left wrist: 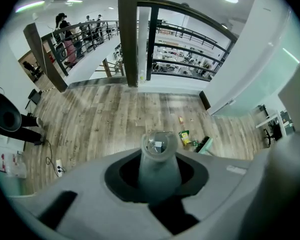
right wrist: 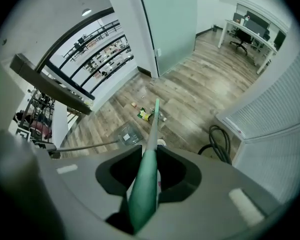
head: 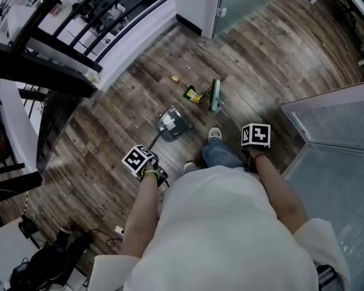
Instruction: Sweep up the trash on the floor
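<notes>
Running across the upper left of the head view: a dark railing (head: 67, 38) above a wood floor (head: 109, 126). Closing the left gripper (head: 147, 168), left of centre, snugly round the grey dustpan handle (left wrist: 159, 171), no gap showing in the left gripper view. Resting on the floor at frame centre, just above that gripper: the grey dustpan (head: 173, 125). Lying in the upper middle, above the dustpan: the trash, a yellow-green wrapper (head: 193, 94) with a small tan scrap (head: 175, 78) up and left of it. Sitting just beside the wrapper's right edge: the green broom head (head: 215, 96). Clamping the right gripper (head: 255, 143), right of centre, tight on the green broom handle (right wrist: 146, 184). Filling the right edge: a frosted glass panel (head: 340, 132).
</notes>
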Available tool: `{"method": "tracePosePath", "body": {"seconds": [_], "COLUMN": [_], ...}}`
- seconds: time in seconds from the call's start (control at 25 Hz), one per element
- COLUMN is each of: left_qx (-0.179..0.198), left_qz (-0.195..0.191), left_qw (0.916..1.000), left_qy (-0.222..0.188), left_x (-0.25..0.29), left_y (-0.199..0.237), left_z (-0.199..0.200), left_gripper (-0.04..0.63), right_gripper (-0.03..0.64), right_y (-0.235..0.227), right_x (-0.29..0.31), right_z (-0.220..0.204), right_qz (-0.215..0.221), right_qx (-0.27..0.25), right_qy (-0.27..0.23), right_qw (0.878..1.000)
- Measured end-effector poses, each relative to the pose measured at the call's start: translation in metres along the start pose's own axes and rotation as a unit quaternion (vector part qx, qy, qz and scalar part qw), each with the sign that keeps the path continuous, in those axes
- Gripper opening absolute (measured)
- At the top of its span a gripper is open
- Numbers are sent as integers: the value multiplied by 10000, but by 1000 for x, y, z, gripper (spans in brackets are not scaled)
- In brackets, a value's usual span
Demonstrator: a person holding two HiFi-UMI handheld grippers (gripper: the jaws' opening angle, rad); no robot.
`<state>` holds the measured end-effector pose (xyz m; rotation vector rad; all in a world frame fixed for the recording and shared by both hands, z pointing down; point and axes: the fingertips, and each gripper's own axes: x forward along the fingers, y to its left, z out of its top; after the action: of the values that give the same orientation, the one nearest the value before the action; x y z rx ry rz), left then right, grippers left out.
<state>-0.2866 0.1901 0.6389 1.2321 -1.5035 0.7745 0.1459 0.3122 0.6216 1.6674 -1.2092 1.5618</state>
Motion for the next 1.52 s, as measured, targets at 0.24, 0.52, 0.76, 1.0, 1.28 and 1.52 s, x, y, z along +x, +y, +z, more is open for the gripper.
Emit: {"method": "tracePosePath", "body": {"seconds": [0.24, 0.52, 0.76, 1.0, 1.28, 1.52], "left_qx": [-351, -610, -833, -1043, -1003, -968], "left_qz": [152, 236, 283, 447, 619, 777], "left_qw": [9993, 9979, 9961, 9935, 9929, 9920], "left_qy": [9, 42, 45, 60, 147, 233], "left_x": [4, 15, 22, 32, 41, 49], "left_y": [-14, -38, -57, -73, -93, -108], "left_z": [5, 18, 28, 32, 51, 66], "left_gripper": [91, 89, 89, 90, 89, 91], "right_gripper": [98, 98, 98, 98, 98, 100], "right_y": [2, 9, 14, 19, 34, 38], "right_x": [5, 16, 26, 40, 50, 58], "right_z": [36, 80, 111, 131, 152, 161], "right_qz": [48, -96, -231, -356, -415, -458], "right_qx": [-461, -1475, -2383, -3236, -4009, -4523], "right_qy": [98, 312, 454, 578, 665, 702], "right_qw": [9989, 9885, 9698, 9438, 9128, 8879]}}
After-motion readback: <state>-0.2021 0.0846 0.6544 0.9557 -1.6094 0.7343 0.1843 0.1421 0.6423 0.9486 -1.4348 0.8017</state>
